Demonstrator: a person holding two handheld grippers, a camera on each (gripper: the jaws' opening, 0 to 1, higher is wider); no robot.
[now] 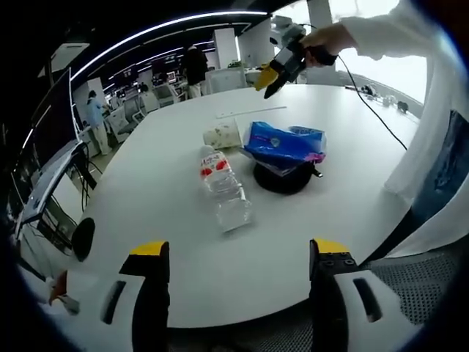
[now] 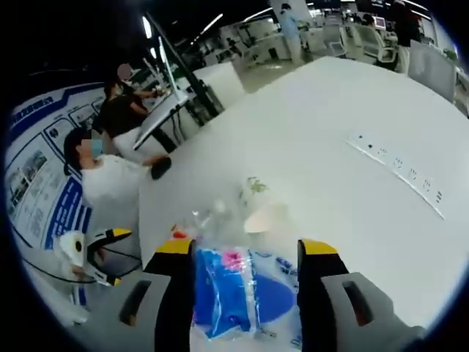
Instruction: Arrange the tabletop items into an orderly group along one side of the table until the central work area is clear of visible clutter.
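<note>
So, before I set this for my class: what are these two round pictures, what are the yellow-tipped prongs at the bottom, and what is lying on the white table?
There is no robot here. A person holds a handheld gripper in each hand, and a fisheye camera rides on each one, looking forward along its two jaws.

In the left gripper view, the left gripper stands open and empty over the table. On the table lie a clear water bottle on its side, a blue packet resting on a black round object, and a pale cup lying over. The right gripper shows at the far side, in the person's hand.

In the right gripper view, the right gripper's open jaws frame the blue packet from above; nothing is held.
</note>
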